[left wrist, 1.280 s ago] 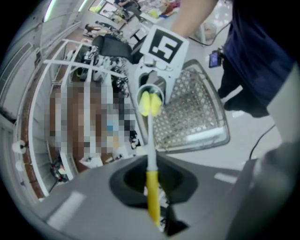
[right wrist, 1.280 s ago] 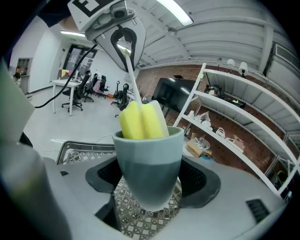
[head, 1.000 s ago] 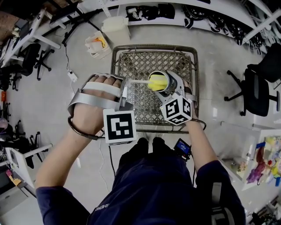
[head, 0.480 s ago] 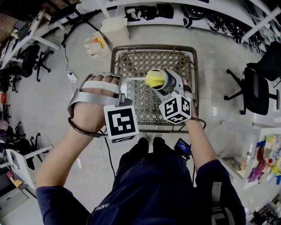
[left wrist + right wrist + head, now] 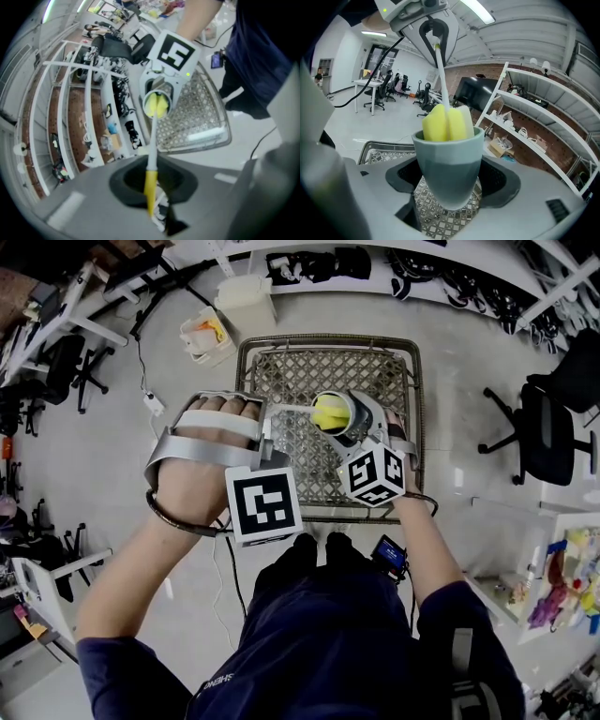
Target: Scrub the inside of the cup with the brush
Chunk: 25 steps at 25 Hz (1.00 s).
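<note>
Head view: holds the brush point(image 5: 330, 412) by its handle in the clenched left gripper point(image 5: 151, 192), yellow sponge head sunk in the grey cup point(image 5: 365, 414) mouth. Grips the cup's body in the closed right gripper point(image 5: 449, 190), above the wire-mesh table point(image 5: 281, 367).

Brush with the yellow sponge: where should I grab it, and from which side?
Grip the brush at the yellow tail of its thin handle, coming from the end away from the sponge. The sponge sits in the cup, so only the handle is free. The left gripper is shut on it there.
</note>
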### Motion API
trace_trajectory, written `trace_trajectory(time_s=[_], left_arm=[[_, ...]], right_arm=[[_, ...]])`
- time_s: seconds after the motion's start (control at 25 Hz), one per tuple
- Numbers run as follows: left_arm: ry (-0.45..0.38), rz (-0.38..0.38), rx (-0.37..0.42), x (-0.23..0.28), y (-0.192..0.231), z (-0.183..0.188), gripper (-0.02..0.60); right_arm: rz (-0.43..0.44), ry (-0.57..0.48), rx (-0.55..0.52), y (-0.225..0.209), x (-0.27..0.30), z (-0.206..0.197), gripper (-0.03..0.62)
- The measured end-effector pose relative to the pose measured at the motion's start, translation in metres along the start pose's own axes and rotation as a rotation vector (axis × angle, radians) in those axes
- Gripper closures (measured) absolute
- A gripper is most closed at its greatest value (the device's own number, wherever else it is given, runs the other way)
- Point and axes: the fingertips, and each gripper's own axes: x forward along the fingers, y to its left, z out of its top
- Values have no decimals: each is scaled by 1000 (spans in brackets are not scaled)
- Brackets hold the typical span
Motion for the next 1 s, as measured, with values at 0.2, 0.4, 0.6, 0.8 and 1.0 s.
trace_trajectory(time_s=[0.2, 0.4, 0.6, 0.8, 1.0], left_arm=[[72, -93, 43, 8, -13, -17, 552], [51, -129, 90, 3, -26, -3, 552], [10, -71, 71, -1, -16, 14, 552], [42, -61, 24, 5, 0, 5, 551], [129, -147, 81, 13, -14, -10, 552]], right_arm=[[-8, -6, -3, -3, 0, 3, 247], [4, 22, -21, -3, 2, -6, 247], [20, 35, -42, 7, 6, -8, 247], [18, 16, -36, 3, 4, -2, 247], [11, 17, -49, -2, 5, -1, 247]])
